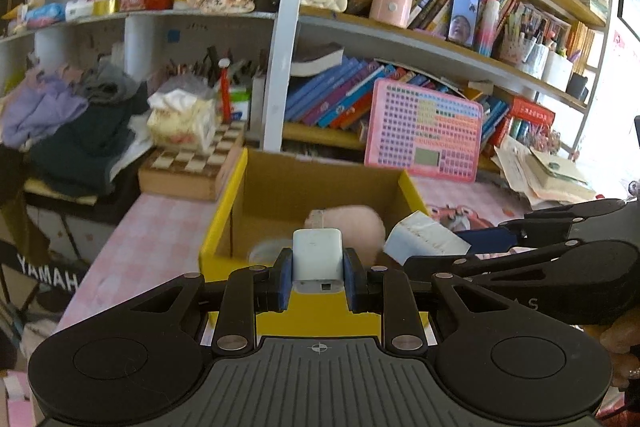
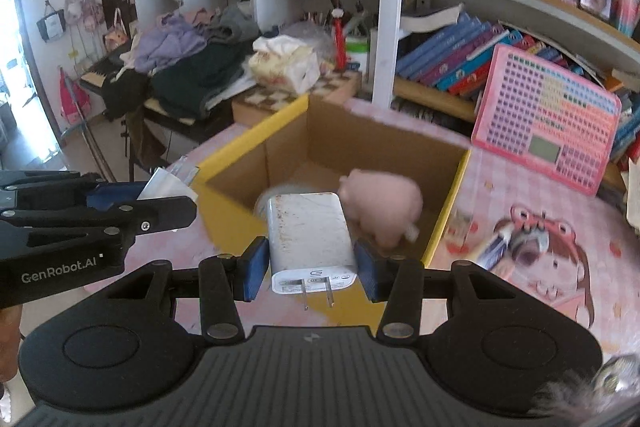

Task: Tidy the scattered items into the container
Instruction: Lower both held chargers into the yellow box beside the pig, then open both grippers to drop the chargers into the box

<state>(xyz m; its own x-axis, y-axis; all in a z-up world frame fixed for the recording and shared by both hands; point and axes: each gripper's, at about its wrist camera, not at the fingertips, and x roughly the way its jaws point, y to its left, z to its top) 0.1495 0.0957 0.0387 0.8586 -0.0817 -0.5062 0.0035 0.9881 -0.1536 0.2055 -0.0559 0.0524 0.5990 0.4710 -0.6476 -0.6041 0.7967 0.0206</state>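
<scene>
Right gripper [image 2: 311, 273] clamps charger [image 2: 310, 235], prongs toward camera, long axis forward.

An open cardboard box [image 2: 248, 143], yellow outside and plain brown inside, stands upright on a pink tabletop. Inside the box, towards its right wall, a pink plush pig [image 2: 384, 211] stands on the floor, slightly blurred. A large white charger [image 2: 312, 239], scuffed and speckled, is pinched in the right gripper [image 2: 312, 267] above the box's near rim, its two metal prongs pointing away from the box. A small white charger [image 1: 318, 259] is pinched upright in the left gripper [image 1: 318, 279], also over the box's near rim.
</scene>
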